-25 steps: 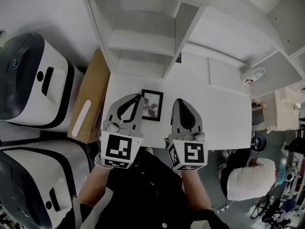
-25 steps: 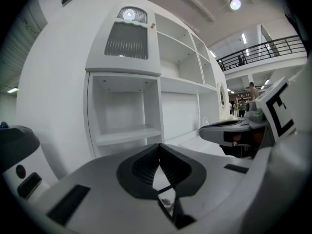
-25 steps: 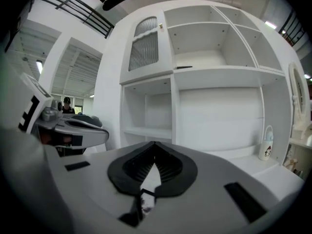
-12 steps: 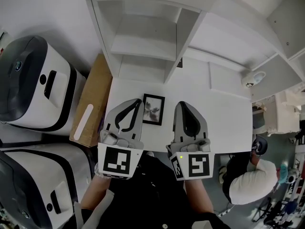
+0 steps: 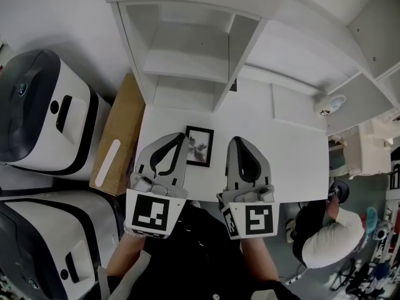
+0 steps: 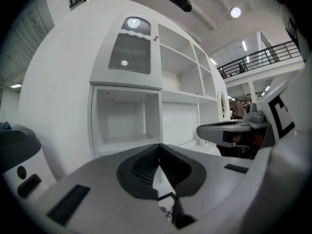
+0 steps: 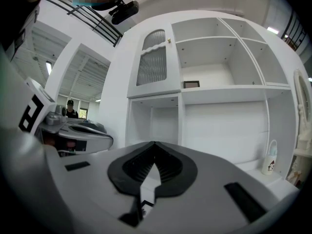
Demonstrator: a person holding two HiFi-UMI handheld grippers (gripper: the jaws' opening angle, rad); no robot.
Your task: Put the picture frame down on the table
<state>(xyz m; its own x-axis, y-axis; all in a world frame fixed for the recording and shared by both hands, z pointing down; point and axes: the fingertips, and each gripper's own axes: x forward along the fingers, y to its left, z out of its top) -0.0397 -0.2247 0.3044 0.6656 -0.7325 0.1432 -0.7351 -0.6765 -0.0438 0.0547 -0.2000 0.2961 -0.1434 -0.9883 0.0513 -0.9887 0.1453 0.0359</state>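
Frame: picture frame (image 5: 201,145) flat on table (image 5: 294,155), centre of head view
Claws: left gripper (image 5: 181,137), right gripper (image 5: 240,141) both closed, empty, flanking it
Tip: looks placed; draw back without nudging it

- The left gripper (image 5: 180,137) has been raised a little above the table (image 5: 294,149).
- The right gripper (image 5: 237,141) has been raised a little too, beside it.

Left gripper (image 5: 182,137), right gripper (image 5: 237,141): grey shells, black ribbed pads (image 6: 139,167). Black-and-white marker cubes (image 5: 150,212) at 6 o'clock. Wears black top (image 5: 200,255).
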